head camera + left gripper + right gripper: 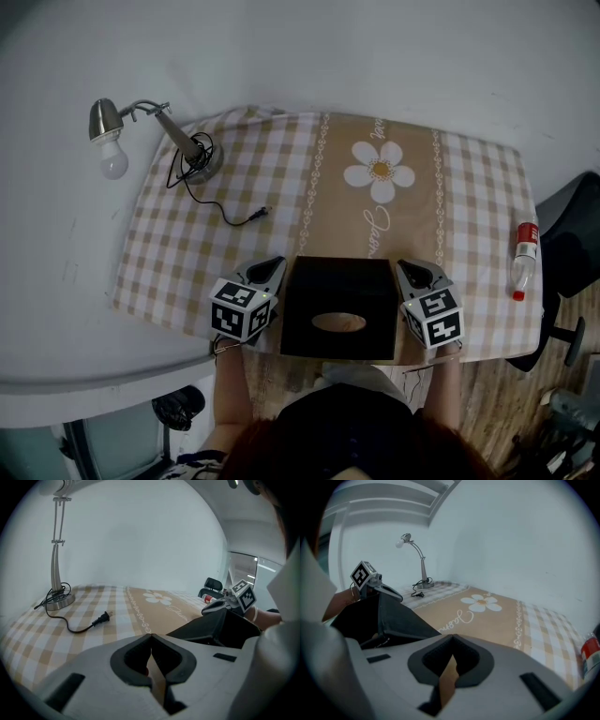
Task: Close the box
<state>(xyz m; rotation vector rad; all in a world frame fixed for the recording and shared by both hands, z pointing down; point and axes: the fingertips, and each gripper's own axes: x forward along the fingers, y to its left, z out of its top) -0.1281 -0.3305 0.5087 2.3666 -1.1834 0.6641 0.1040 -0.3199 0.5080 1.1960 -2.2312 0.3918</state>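
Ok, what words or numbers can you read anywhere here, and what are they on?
"Jasm...": cursive on the tablecloth below the daisy, the rest hidden by the black box.
Cursive beyond the daisy: too small to read.
Bottle, red label: too blurred.
Marker cubes: patterns, no words.

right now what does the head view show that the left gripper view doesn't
Only the head view: the lamp's bulb, the tan oval on the black box, and the marker cube on the left gripper. Only the left gripper view: that gripper's tongs meeting tip to tip. Both: the lamp base, the plug, the daisy print, the box, the right gripper and the bottle.
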